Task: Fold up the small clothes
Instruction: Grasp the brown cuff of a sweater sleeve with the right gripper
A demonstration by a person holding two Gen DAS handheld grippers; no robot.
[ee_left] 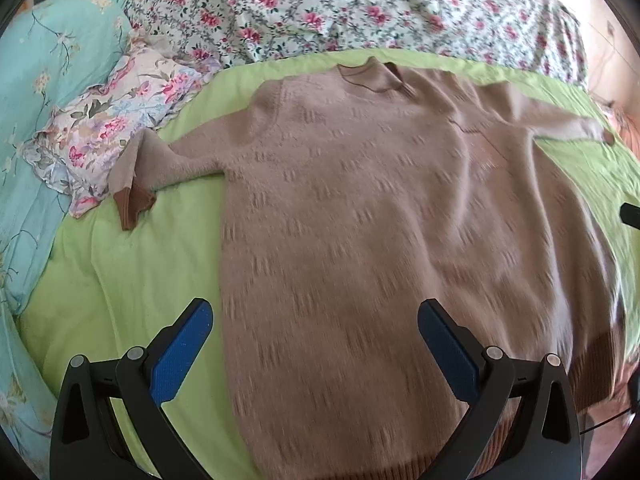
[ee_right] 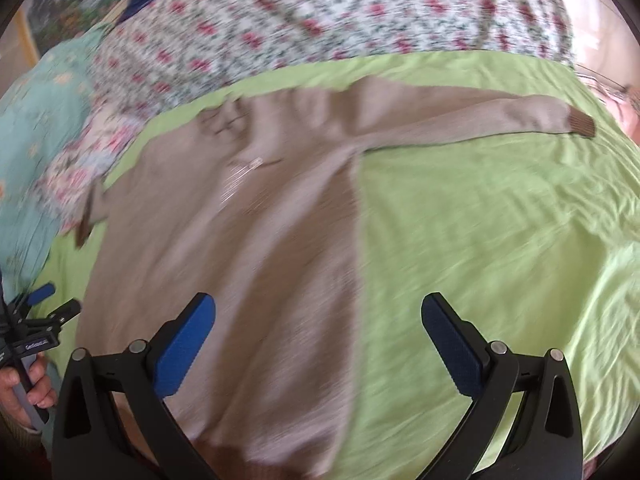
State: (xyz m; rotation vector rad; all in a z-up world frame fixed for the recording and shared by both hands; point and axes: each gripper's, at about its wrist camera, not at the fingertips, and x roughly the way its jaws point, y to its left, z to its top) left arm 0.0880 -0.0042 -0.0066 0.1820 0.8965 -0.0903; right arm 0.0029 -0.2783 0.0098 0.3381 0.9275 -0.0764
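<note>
A fuzzy tan sweater [ee_left: 360, 208] lies spread flat on the green sheet [ee_left: 132, 280], collar at the far side, hem toward me. Its left sleeve [ee_left: 168, 164] bends onto a pillow, brown cuff down. Its right sleeve [ee_right: 460, 120] stretches out to the right with a brown cuff [ee_right: 582, 124]. My left gripper [ee_left: 314, 336] is open and empty above the sweater's lower left part. My right gripper [ee_right: 318, 336] is open and empty above the sweater's [ee_right: 224, 240] right side edge. The left gripper also shows in the right wrist view [ee_right: 44, 304], held by a hand.
A floral quilt [ee_left: 340, 4] lies bunched along the far side. A floral pillow [ee_left: 116, 120] and a turquoise quilt [ee_left: 48, 80] lie at the left. Bare green sheet [ee_right: 500, 240] extends right of the sweater.
</note>
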